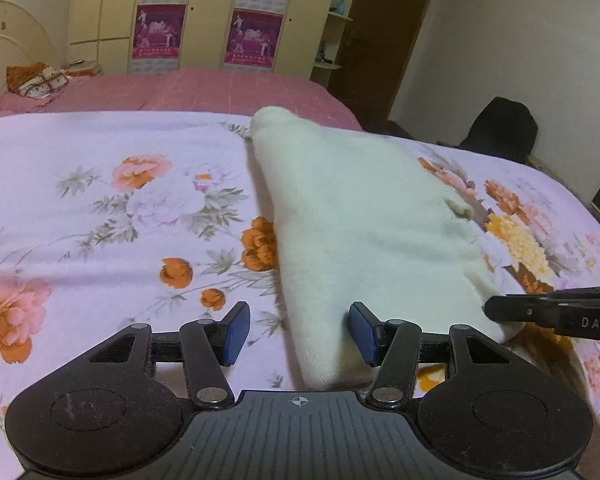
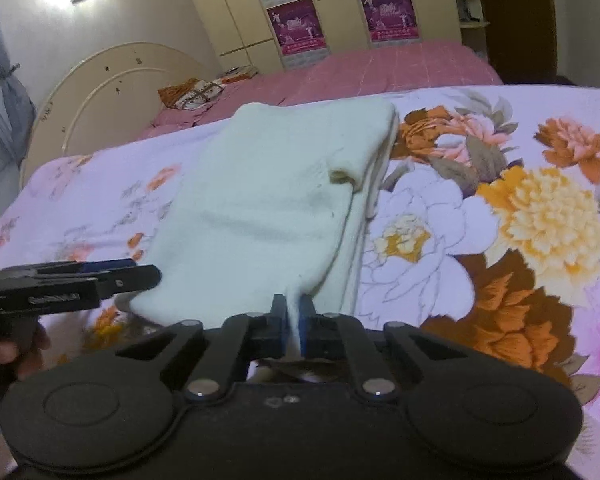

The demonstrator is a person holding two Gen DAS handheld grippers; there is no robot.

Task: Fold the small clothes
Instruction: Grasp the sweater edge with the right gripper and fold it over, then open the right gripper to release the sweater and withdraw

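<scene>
A cream knit garment [image 1: 364, 220] lies folded lengthwise on the floral bedspread [image 1: 100, 220]. My left gripper [image 1: 298, 332] is open, its blue pads on either side of the garment's near left corner, one pad on the cloth. In the right wrist view the garment [image 2: 268, 200] stretches away from me, and my right gripper [image 2: 294, 328] is shut on its near edge. The right gripper also shows at the right edge of the left wrist view [image 1: 500, 312], and the left gripper at the left of the right wrist view [image 2: 140, 276].
A pink quilt [image 1: 204, 88] covers the far part of the bed, with a patterned pillow [image 1: 40, 80] by the curved headboard [image 2: 112, 92]. A wardrobe with posters [image 1: 204, 16] stands behind. A dark chair [image 1: 504, 128] stands beyond the bed's right edge.
</scene>
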